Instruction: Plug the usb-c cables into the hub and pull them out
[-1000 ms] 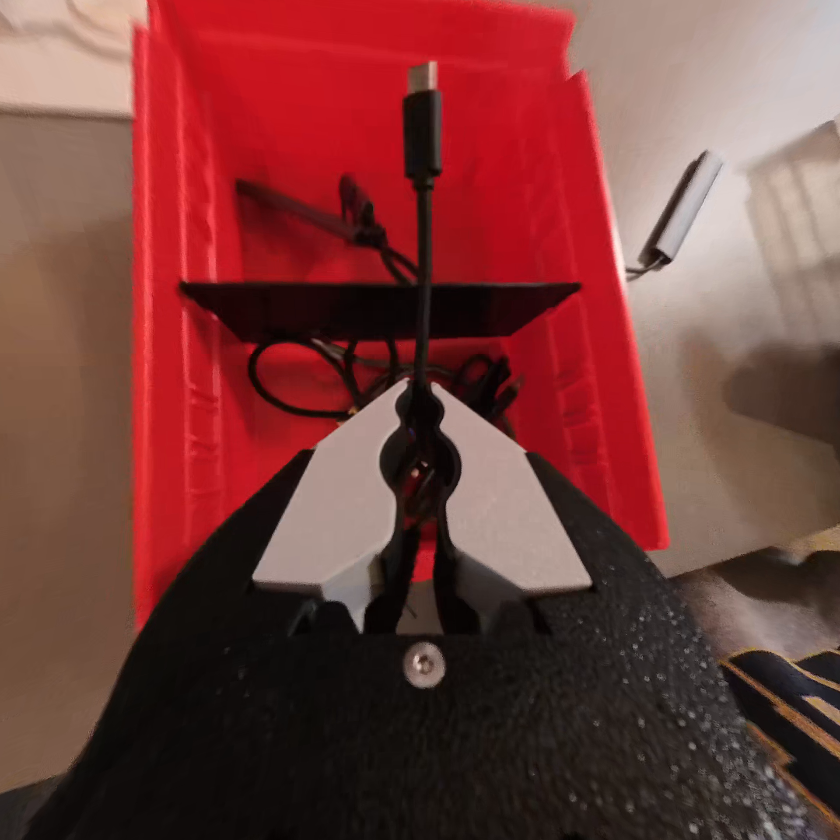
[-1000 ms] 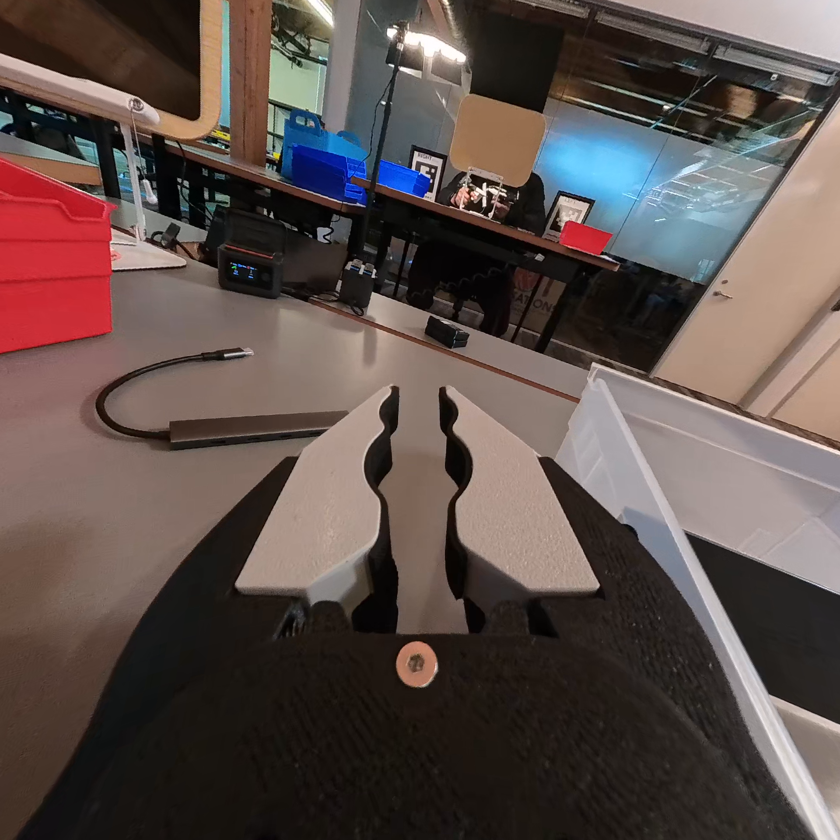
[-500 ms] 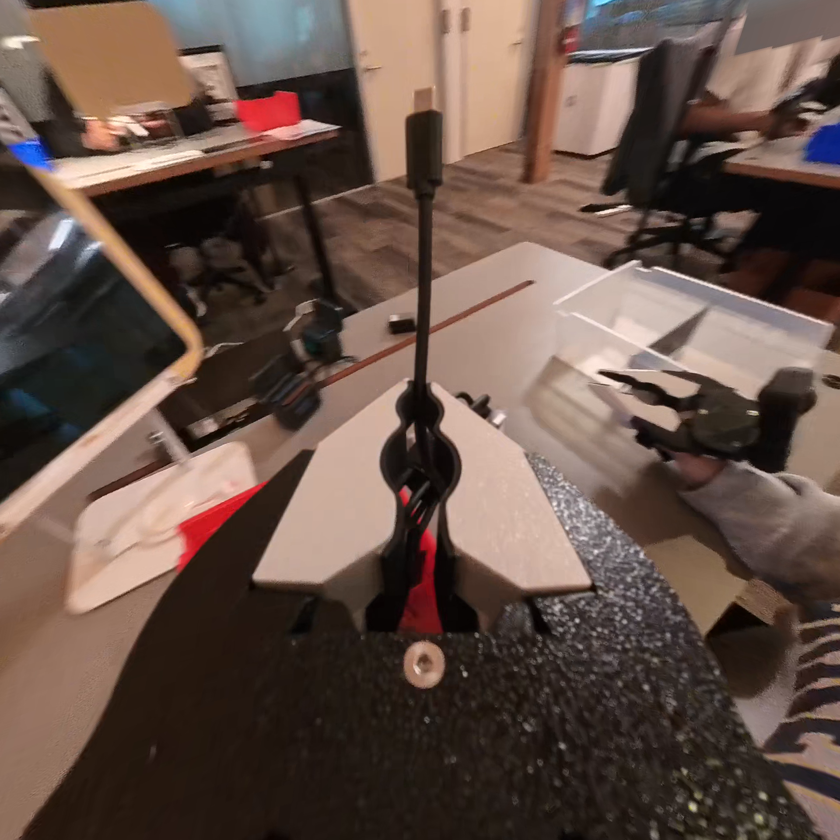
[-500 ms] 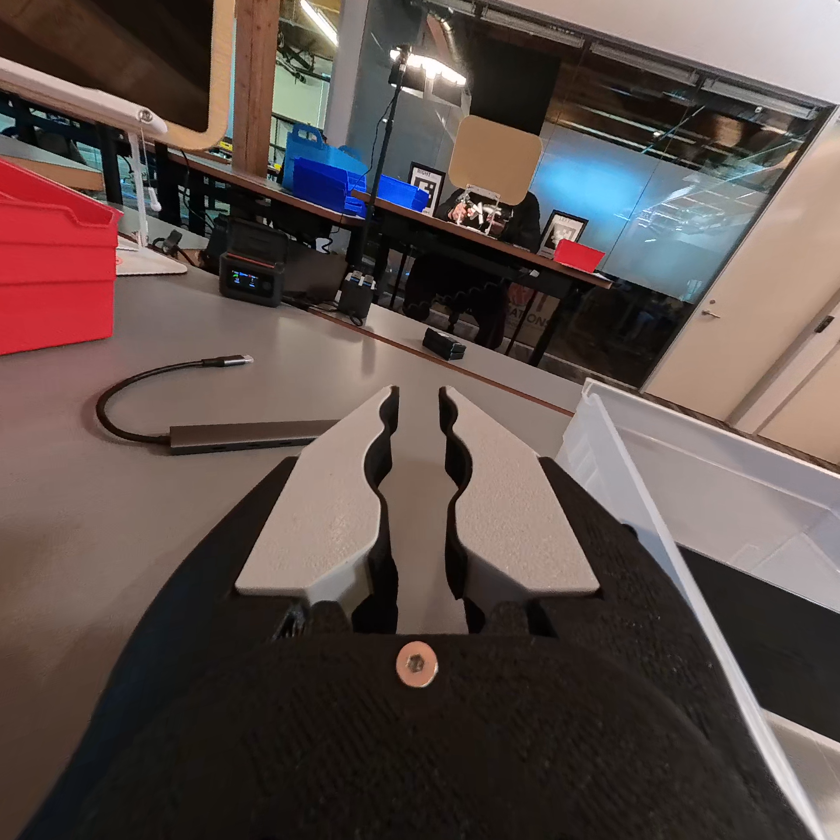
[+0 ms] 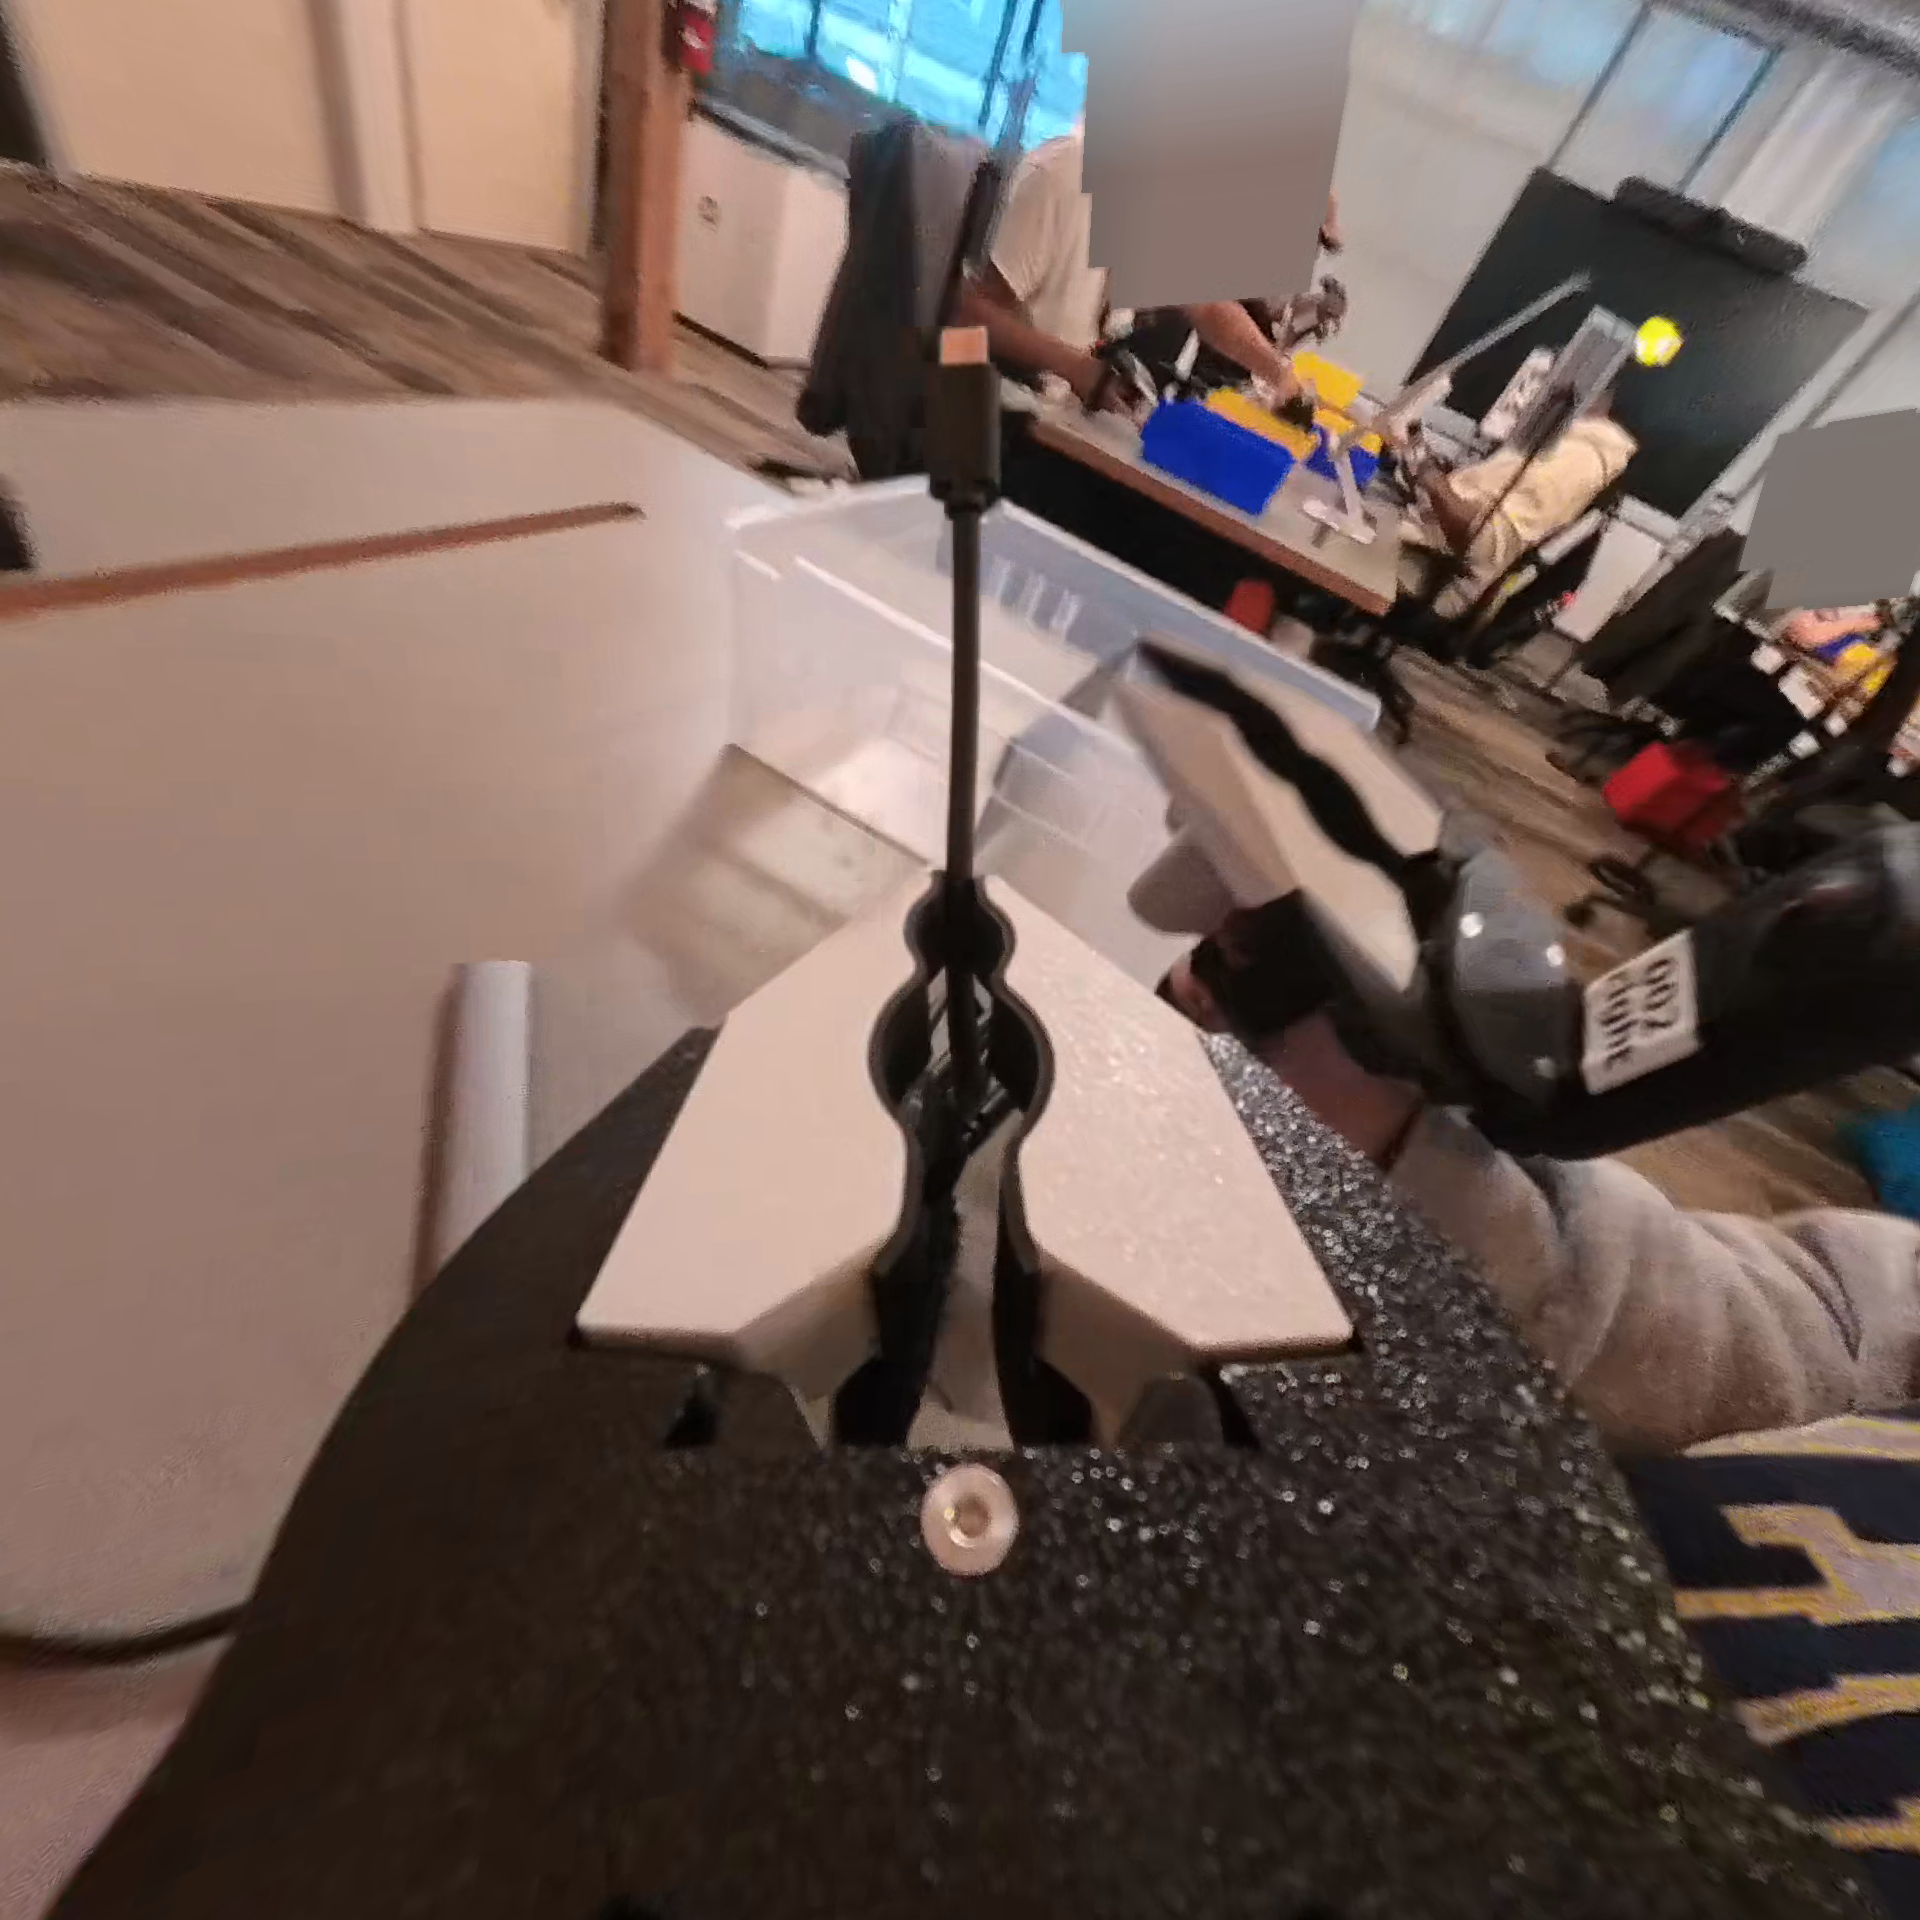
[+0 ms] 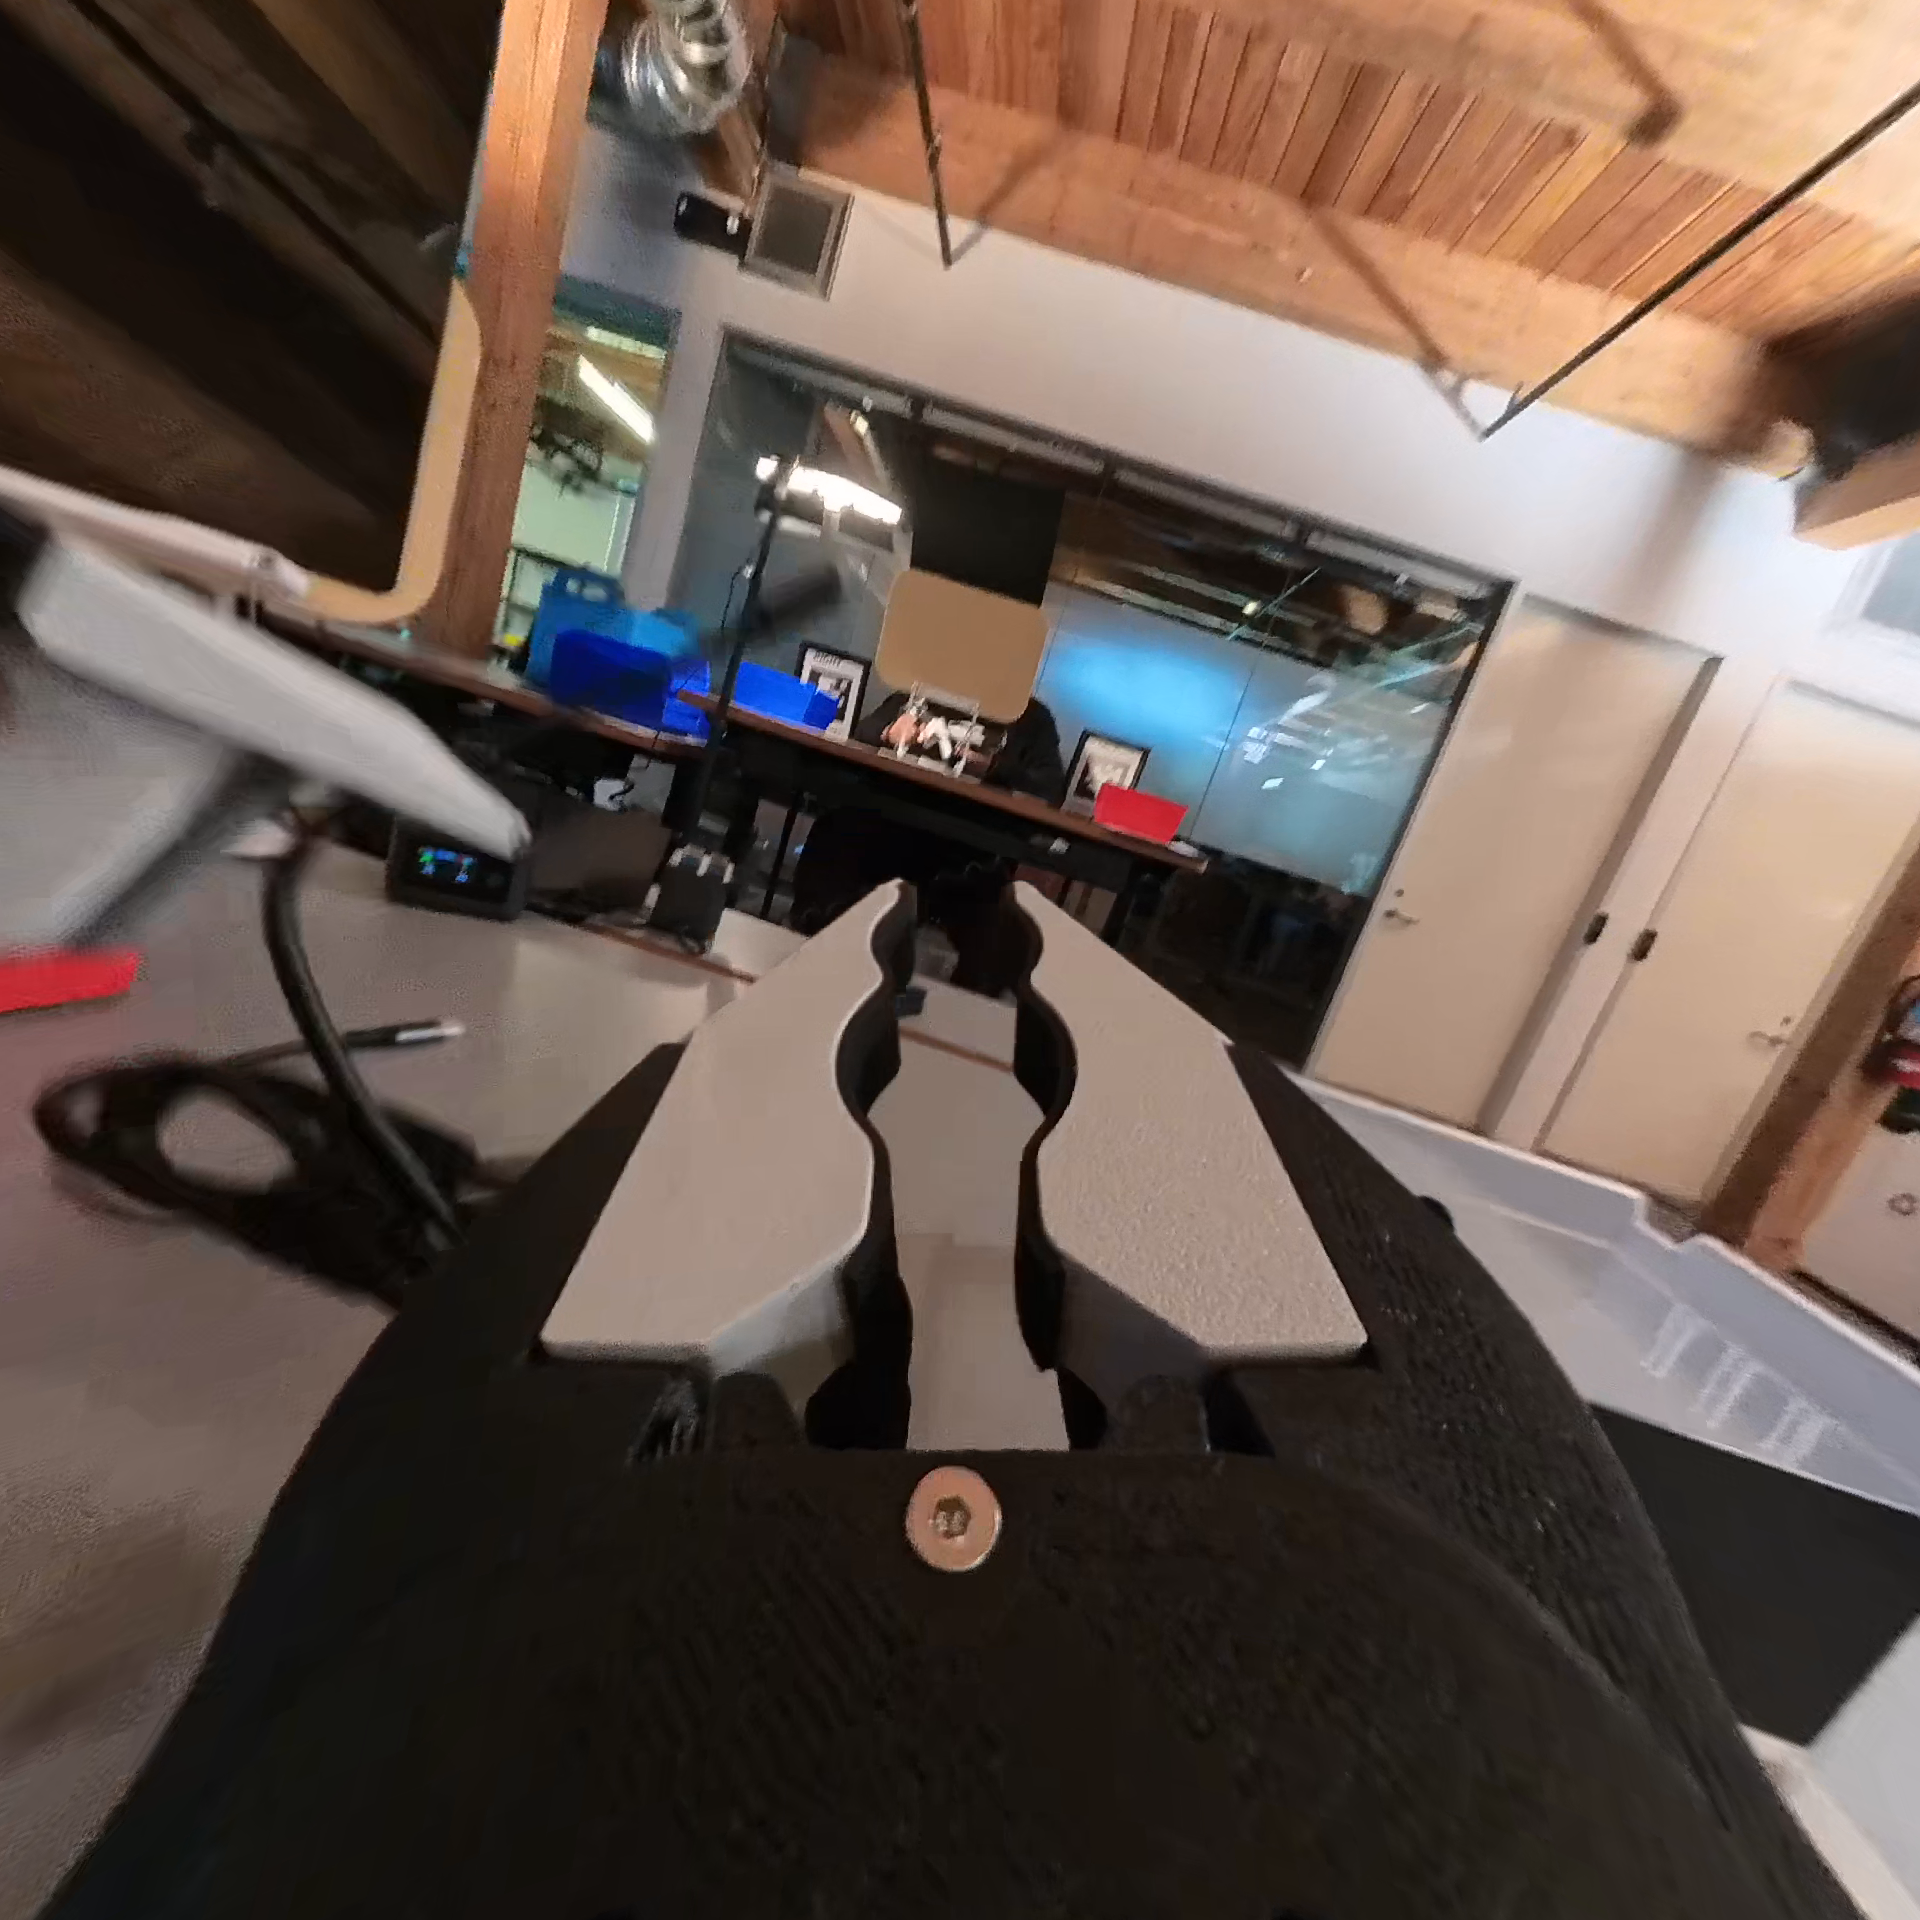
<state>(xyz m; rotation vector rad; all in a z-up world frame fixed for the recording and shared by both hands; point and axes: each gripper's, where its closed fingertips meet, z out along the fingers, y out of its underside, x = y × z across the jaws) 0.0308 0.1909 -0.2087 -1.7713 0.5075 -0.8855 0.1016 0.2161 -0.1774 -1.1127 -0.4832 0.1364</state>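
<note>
You have one label near enough to read: a white sticker (image 5: 1640, 1023) with dark printed characters. It sits on the black body of the right gripper (image 5: 1153, 670), turned sideways in the left wrist view.

In the right wrist view, a small black device (image 6: 457, 873) at the back of your table has a lit screen with coloured figures, too small to make out. On the far table stand a first framed sign (image 6: 831, 681) beside the blue bins (image 6: 623, 665) and a second framed sign (image 6: 1110, 771) beside a red bin (image 6: 1140, 810). Both carry black-and-white print, perhaps a marker pattern, too blurred to read.
</note>
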